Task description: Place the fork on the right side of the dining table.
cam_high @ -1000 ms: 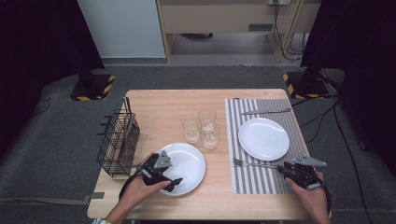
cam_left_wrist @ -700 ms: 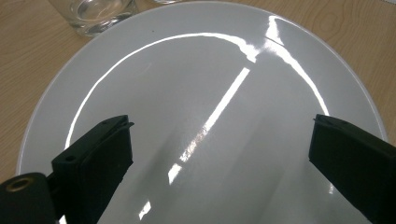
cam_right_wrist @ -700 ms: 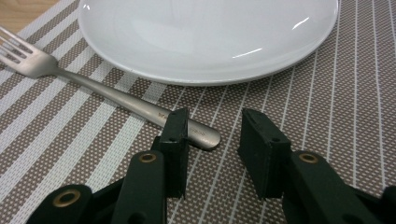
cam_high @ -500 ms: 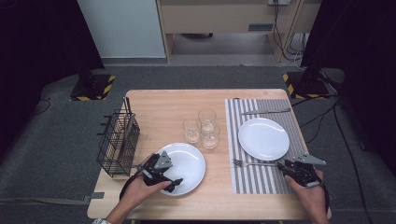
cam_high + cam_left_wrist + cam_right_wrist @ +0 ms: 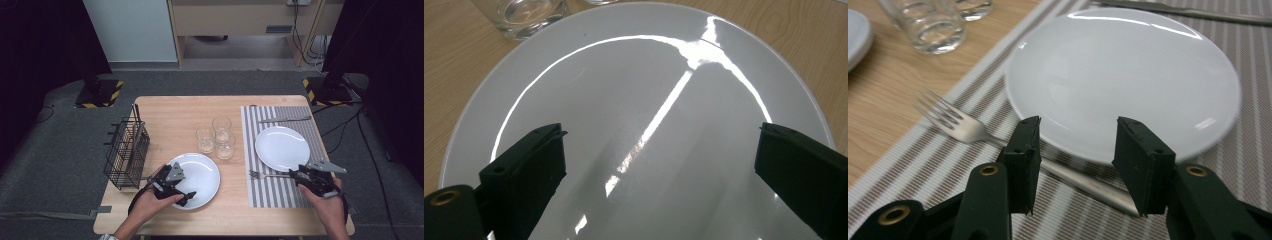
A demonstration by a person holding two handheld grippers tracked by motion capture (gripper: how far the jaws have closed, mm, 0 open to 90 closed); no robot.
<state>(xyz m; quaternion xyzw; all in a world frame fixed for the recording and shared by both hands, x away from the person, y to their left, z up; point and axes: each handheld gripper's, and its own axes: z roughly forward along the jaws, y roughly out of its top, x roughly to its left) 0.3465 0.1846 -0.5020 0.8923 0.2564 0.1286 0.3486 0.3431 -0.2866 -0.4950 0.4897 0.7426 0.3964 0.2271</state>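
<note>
A silver fork (image 5: 267, 175) lies on the striped placemat (image 5: 280, 192), tines to the left, just in front of a white plate (image 5: 282, 147). My right gripper (image 5: 296, 173) hovers over the fork's handle (image 5: 1083, 185). Its jaws have just been opening and stand apart above the handle without touching it, so the right gripper (image 5: 1078, 145) is open. At the table's front left, my left gripper (image 5: 182, 189) hangs over a second white plate (image 5: 202, 172). In the left gripper view, this gripper (image 5: 659, 150) is wide open above the plate (image 5: 649, 75), with nothing between its jaws.
Three clear glasses (image 5: 215, 135) stand mid-table between the two plates. A black wire basket (image 5: 125, 152) sits near the left edge. A knife (image 5: 285, 119) lies on the placemat behind the right plate. Bare wood (image 5: 170, 115) lies behind the glasses.
The right gripper has lifted slightly and its jaws have spread; the fork stays flat on the placemat. The left gripper has not moved.
</note>
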